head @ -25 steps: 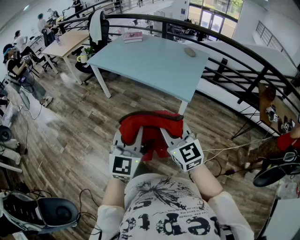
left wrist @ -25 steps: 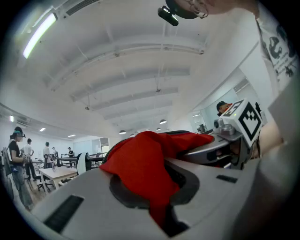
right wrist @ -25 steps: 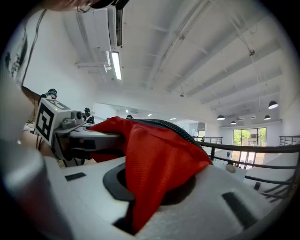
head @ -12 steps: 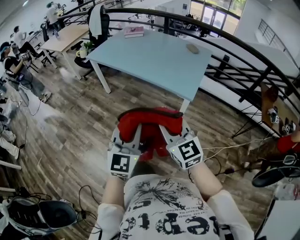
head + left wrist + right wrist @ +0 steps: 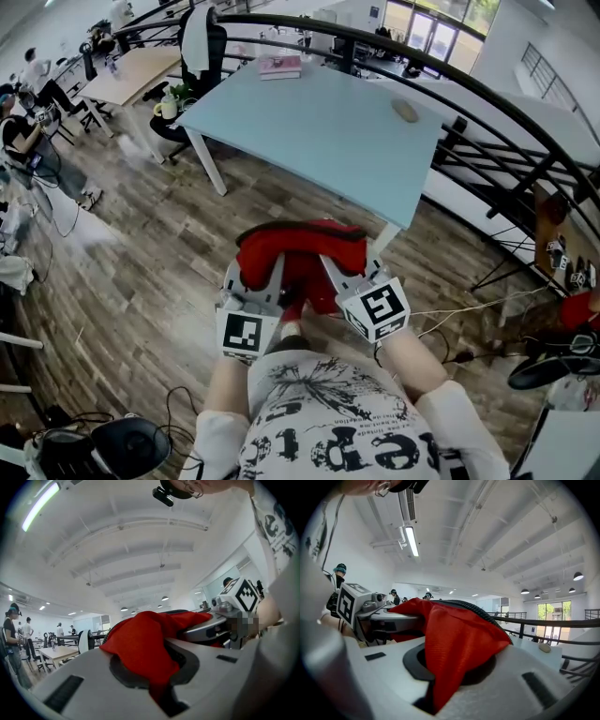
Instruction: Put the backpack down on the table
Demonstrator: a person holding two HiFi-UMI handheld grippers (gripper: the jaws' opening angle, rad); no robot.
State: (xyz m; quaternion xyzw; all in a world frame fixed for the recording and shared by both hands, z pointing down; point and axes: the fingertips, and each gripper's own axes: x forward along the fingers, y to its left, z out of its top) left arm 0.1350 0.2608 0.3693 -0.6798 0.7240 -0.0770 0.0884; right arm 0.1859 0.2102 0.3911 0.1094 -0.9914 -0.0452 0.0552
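Observation:
A red backpack (image 5: 300, 251) with a black top edge hangs in front of the person's chest, above the wooden floor. My left gripper (image 5: 262, 272) is shut on its left side and my right gripper (image 5: 338, 270) is shut on its right side. In the left gripper view the red fabric (image 5: 140, 644) is pinched between the white jaws of the left gripper (image 5: 159, 688). The right gripper view shows the same fabric (image 5: 459, 639) bunched in the right gripper (image 5: 440, 691). The light blue table (image 5: 309, 122) stands just beyond the backpack.
A pink book (image 5: 281, 66) and a small tan object (image 5: 405, 111) lie on the table's far part. A black curved railing (image 5: 487, 103) runs behind and to the right. A chair (image 5: 202, 42) and a wooden desk (image 5: 131, 75) stand at the far left. Cables (image 5: 450, 328) trail over the floor at the right.
The table's near edge has come closer to the backpack as the person walks toward it. Both grippers keep their hold on the backpack.

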